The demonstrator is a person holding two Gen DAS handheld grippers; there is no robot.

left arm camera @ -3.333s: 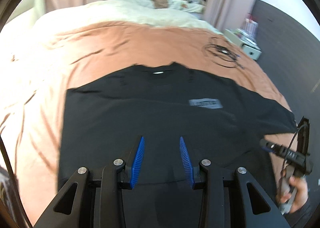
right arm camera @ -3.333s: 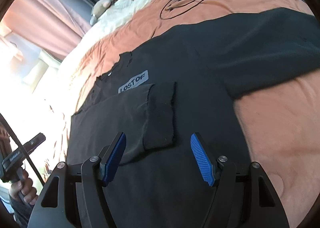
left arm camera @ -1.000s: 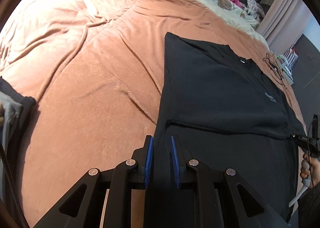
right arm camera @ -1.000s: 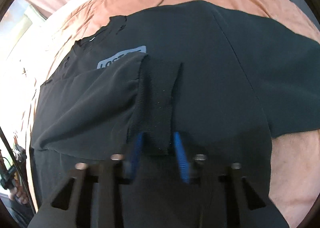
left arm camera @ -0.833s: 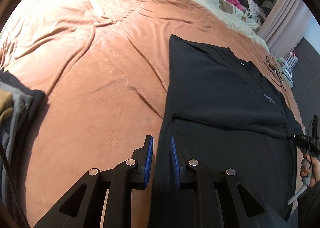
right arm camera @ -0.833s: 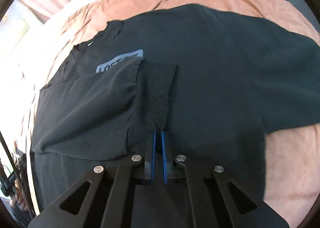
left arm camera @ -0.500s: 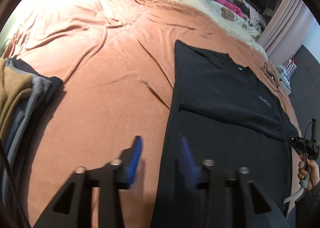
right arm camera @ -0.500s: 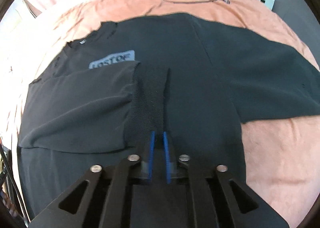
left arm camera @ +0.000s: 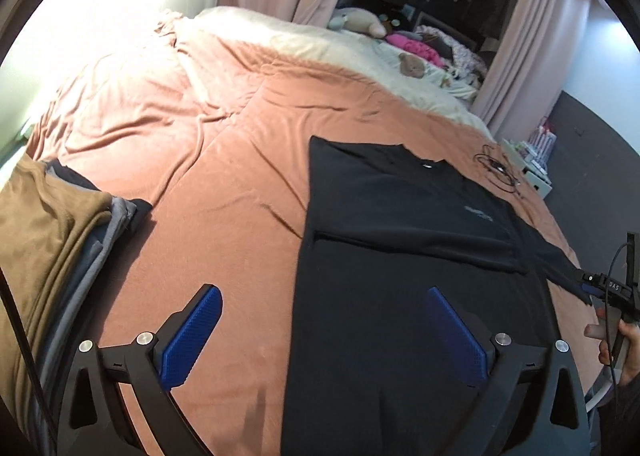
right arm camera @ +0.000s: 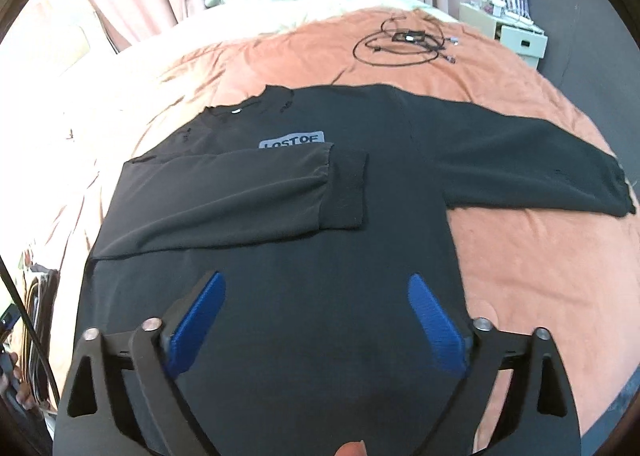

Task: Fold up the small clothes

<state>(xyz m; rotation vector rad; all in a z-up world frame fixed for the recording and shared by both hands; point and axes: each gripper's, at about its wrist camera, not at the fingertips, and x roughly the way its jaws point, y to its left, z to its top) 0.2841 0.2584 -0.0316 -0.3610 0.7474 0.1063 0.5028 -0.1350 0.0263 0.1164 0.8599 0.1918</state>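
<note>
A black long-sleeve shirt (right arm camera: pixel 320 240) with a grey logo patch (right arm camera: pixel 291 141) lies flat on the orange bedspread (right arm camera: pixel 540 256). Its left sleeve (right arm camera: pixel 240 196) is folded across the chest; its right sleeve (right arm camera: pixel 540 160) lies stretched out to the right. The shirt also shows in the left wrist view (left arm camera: pixel 400 276). My right gripper (right arm camera: pixel 316 316) is open and empty above the shirt's lower body. My left gripper (left arm camera: pixel 324 332) is open and empty over the shirt's left edge. The right gripper shows at the right edge of the left wrist view (left arm camera: pixel 608 288).
A stack of folded clothes (left arm camera: pixel 52 256), brown on top, lies at the left on the bed. A coil of black cable (right arm camera: pixel 404 44) lies beyond the shirt. Pillows and soft toys (left arm camera: pixel 360 24) sit at the bed's far end. A white drawer unit (right arm camera: pixel 516 36) stands at the right.
Both grippers have opened, let go of the shirt and pulled back and up. The right one released the cuff of the folded sleeve, which now lies across the chest.
</note>
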